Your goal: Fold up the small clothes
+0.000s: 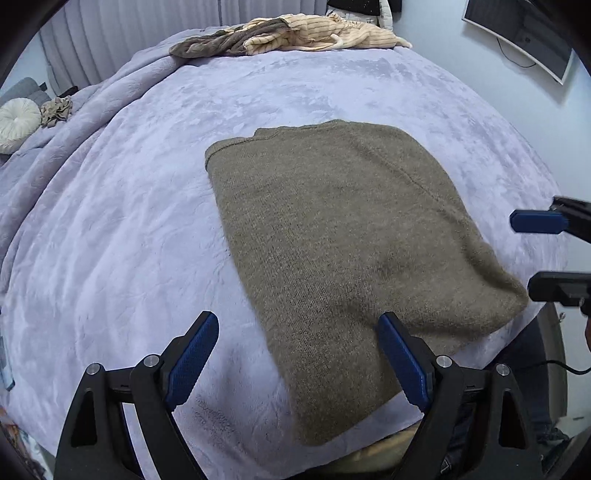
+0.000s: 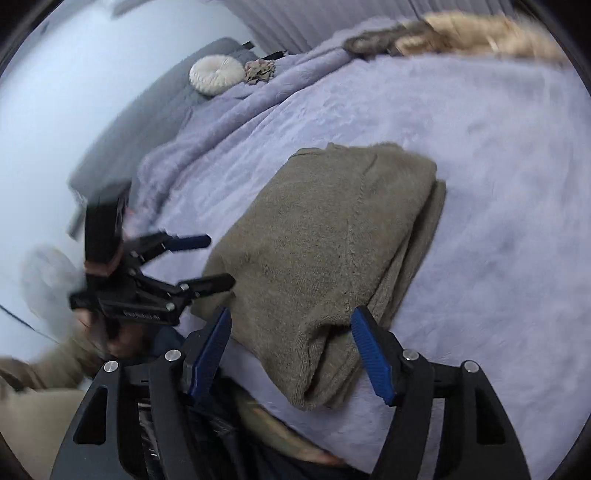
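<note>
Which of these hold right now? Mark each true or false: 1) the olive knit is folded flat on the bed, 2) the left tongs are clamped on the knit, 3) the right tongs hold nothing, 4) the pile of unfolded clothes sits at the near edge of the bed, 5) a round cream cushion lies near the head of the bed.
1) The olive knit lies folded on the lavender blanket: true.
2) False. The left tongs are open, holding nothing.
3) True. The right tongs are open and empty above the knit.
4) False. The pile of clothes sits at the far edge.
5) True: the round cream cushion.
</note>
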Tool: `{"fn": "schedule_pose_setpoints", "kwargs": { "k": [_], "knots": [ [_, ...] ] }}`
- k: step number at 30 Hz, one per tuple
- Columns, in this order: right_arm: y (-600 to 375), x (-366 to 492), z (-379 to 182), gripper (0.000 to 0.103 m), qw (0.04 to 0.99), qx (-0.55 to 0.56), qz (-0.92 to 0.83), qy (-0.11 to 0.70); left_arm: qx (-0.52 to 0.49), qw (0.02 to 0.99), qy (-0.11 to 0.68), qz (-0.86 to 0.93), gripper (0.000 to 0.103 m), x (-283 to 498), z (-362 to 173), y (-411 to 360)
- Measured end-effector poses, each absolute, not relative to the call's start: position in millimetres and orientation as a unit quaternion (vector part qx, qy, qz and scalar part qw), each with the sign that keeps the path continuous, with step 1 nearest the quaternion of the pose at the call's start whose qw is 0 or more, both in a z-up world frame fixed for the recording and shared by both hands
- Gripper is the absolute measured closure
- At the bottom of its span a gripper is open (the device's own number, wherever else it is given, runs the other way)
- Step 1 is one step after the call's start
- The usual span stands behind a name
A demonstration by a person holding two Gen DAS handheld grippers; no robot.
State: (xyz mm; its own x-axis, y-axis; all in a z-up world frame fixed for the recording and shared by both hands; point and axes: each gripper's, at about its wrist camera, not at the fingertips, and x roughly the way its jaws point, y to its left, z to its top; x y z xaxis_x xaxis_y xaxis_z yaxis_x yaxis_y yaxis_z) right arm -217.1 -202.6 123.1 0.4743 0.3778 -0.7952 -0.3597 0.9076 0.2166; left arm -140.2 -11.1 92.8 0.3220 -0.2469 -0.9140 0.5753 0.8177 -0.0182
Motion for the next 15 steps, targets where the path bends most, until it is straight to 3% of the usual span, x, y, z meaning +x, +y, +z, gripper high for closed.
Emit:
{"fn": "schedule_pose_setpoints", "kwargs": {
  "k": [3, 7, 15],
  "knots": [
    [-160.8, -220.2, 120.9, 0.031, 0.877, -0.134, 0.141, 0.440, 0.174, 0.798, 0.527, -0.236, 0.014, -139.6, 81.6, -13.8],
    [-155.0, -204.6, 81.1, 0.031, 0.855, -0.184, 0.072, 0.479, 0.158, 0.796, 0.536, -0.235, 0.014, -138.2, 73.6, -8.9],
    [-210.3, -210.1, 68.0, 0.030, 0.843, -0.127, 0.063, 0.519, 0.152, 0.791, 0.542, -0.239, 0.014, -143.6, 70.7, -1.9]
  ]
}}
